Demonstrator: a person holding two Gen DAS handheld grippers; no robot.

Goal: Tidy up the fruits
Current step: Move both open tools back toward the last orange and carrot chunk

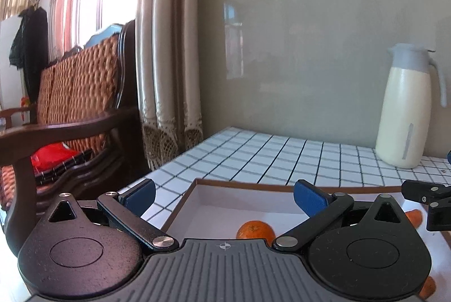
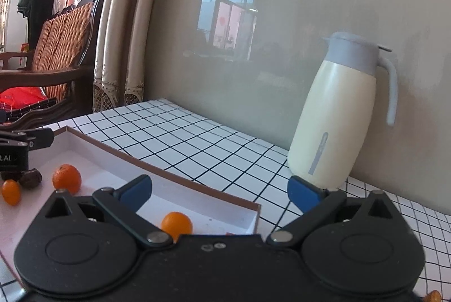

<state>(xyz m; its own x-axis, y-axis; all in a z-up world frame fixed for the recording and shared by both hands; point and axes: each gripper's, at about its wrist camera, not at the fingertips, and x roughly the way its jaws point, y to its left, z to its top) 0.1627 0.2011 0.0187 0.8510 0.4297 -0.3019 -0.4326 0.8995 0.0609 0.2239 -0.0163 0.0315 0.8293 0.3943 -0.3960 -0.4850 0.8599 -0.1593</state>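
A shallow white box with a brown rim (image 1: 242,183) (image 2: 169,175) lies on the tiled table. In the left wrist view a tangerine (image 1: 255,230) rests in it, just below my left gripper (image 1: 225,197), whose blue pads stand wide open with nothing between them. In the right wrist view the box holds a tangerine (image 2: 66,178), a small oval orange fruit (image 2: 11,191), a dark date-like fruit (image 2: 30,179) and a round orange fruit (image 2: 176,224). My right gripper (image 2: 220,193) hangs open above the box's right end, holding nothing. Each gripper shows at the edge of the other's view.
A cream thermos jug with a grey lid (image 1: 406,110) (image 2: 338,116) stands at the back right against the grey wall. A wooden wicker chair (image 1: 79,110) and curtains (image 1: 166,48) are left of the table. An orange carrot-like piece (image 1: 414,217) lies at the right.
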